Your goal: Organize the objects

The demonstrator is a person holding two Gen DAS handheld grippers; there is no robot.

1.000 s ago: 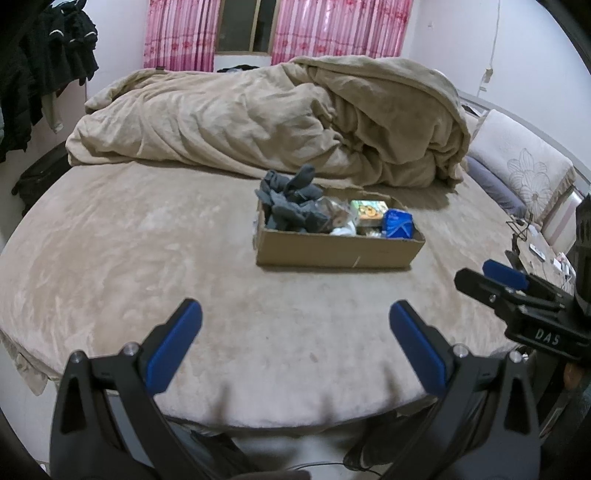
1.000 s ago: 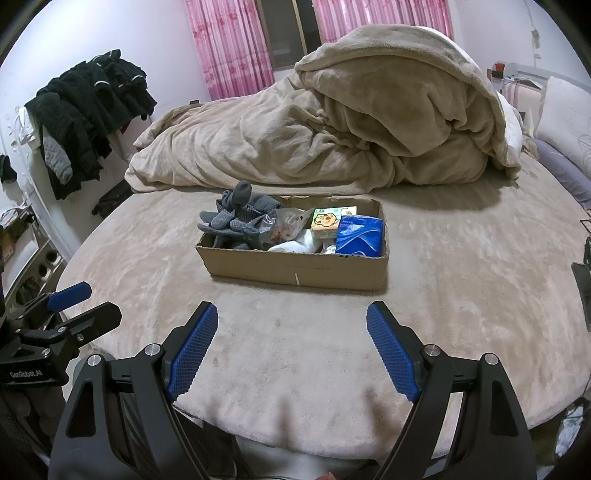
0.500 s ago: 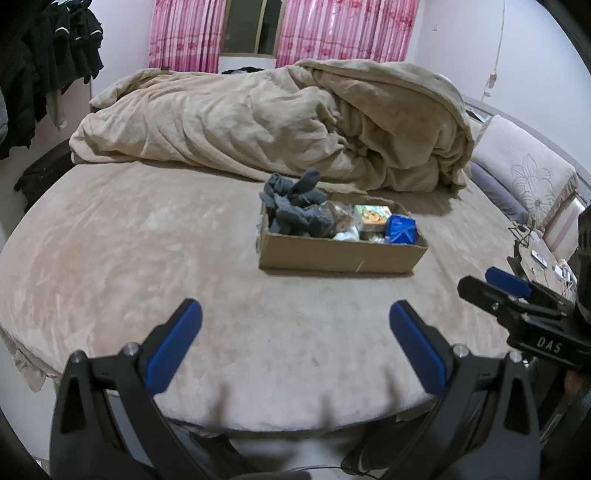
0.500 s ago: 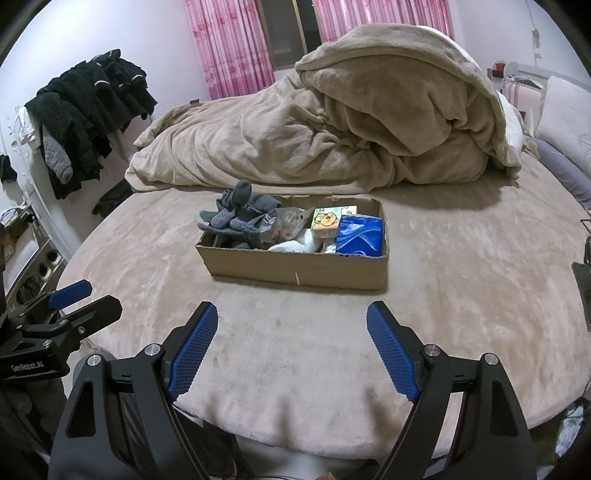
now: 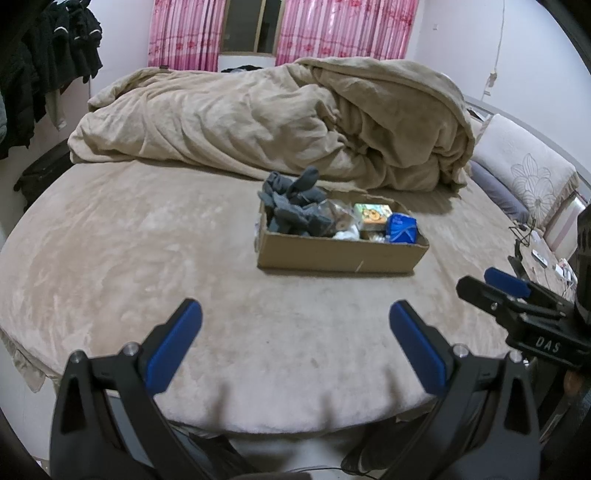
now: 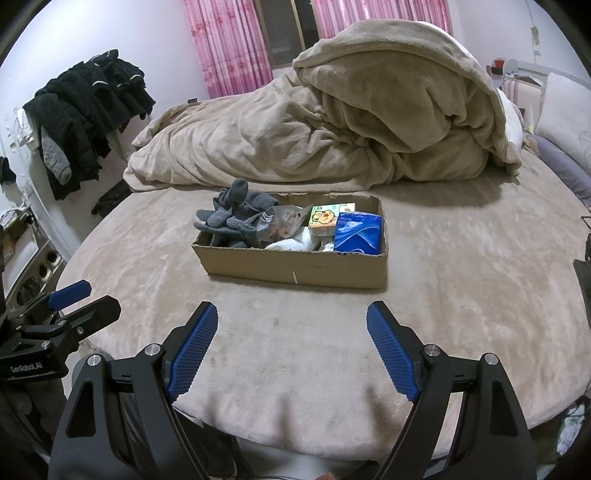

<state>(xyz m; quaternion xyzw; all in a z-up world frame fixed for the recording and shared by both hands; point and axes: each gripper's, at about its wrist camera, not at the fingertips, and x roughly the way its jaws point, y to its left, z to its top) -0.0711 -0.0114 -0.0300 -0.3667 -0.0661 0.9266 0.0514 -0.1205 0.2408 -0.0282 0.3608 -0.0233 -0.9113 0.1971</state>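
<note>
A shallow cardboard box (image 5: 338,254) (image 6: 295,267) sits on the round beige bed. It holds grey socks (image 5: 293,210) (image 6: 236,214), a clear plastic bag (image 6: 279,221), a small green and orange carton (image 5: 372,213) (image 6: 330,219), white tissue (image 6: 295,243) and a blue packet (image 5: 402,229) (image 6: 358,234). My left gripper (image 5: 295,314) is open and empty over the bed's near edge, well short of the box. My right gripper (image 6: 291,314) is open and empty, also short of the box. Each gripper shows at the side of the other's view.
A bunched beige duvet (image 5: 280,122) (image 6: 351,125) lies behind the box. Dark clothes (image 6: 85,110) hang at the left wall. Pillows (image 5: 524,170) line the right side. Pink curtains (image 5: 295,33) hang at the back.
The left wrist view has tilted slightly, so the box and bed sit a little lower in it. The right gripper has barely moved. Both stay open.
</note>
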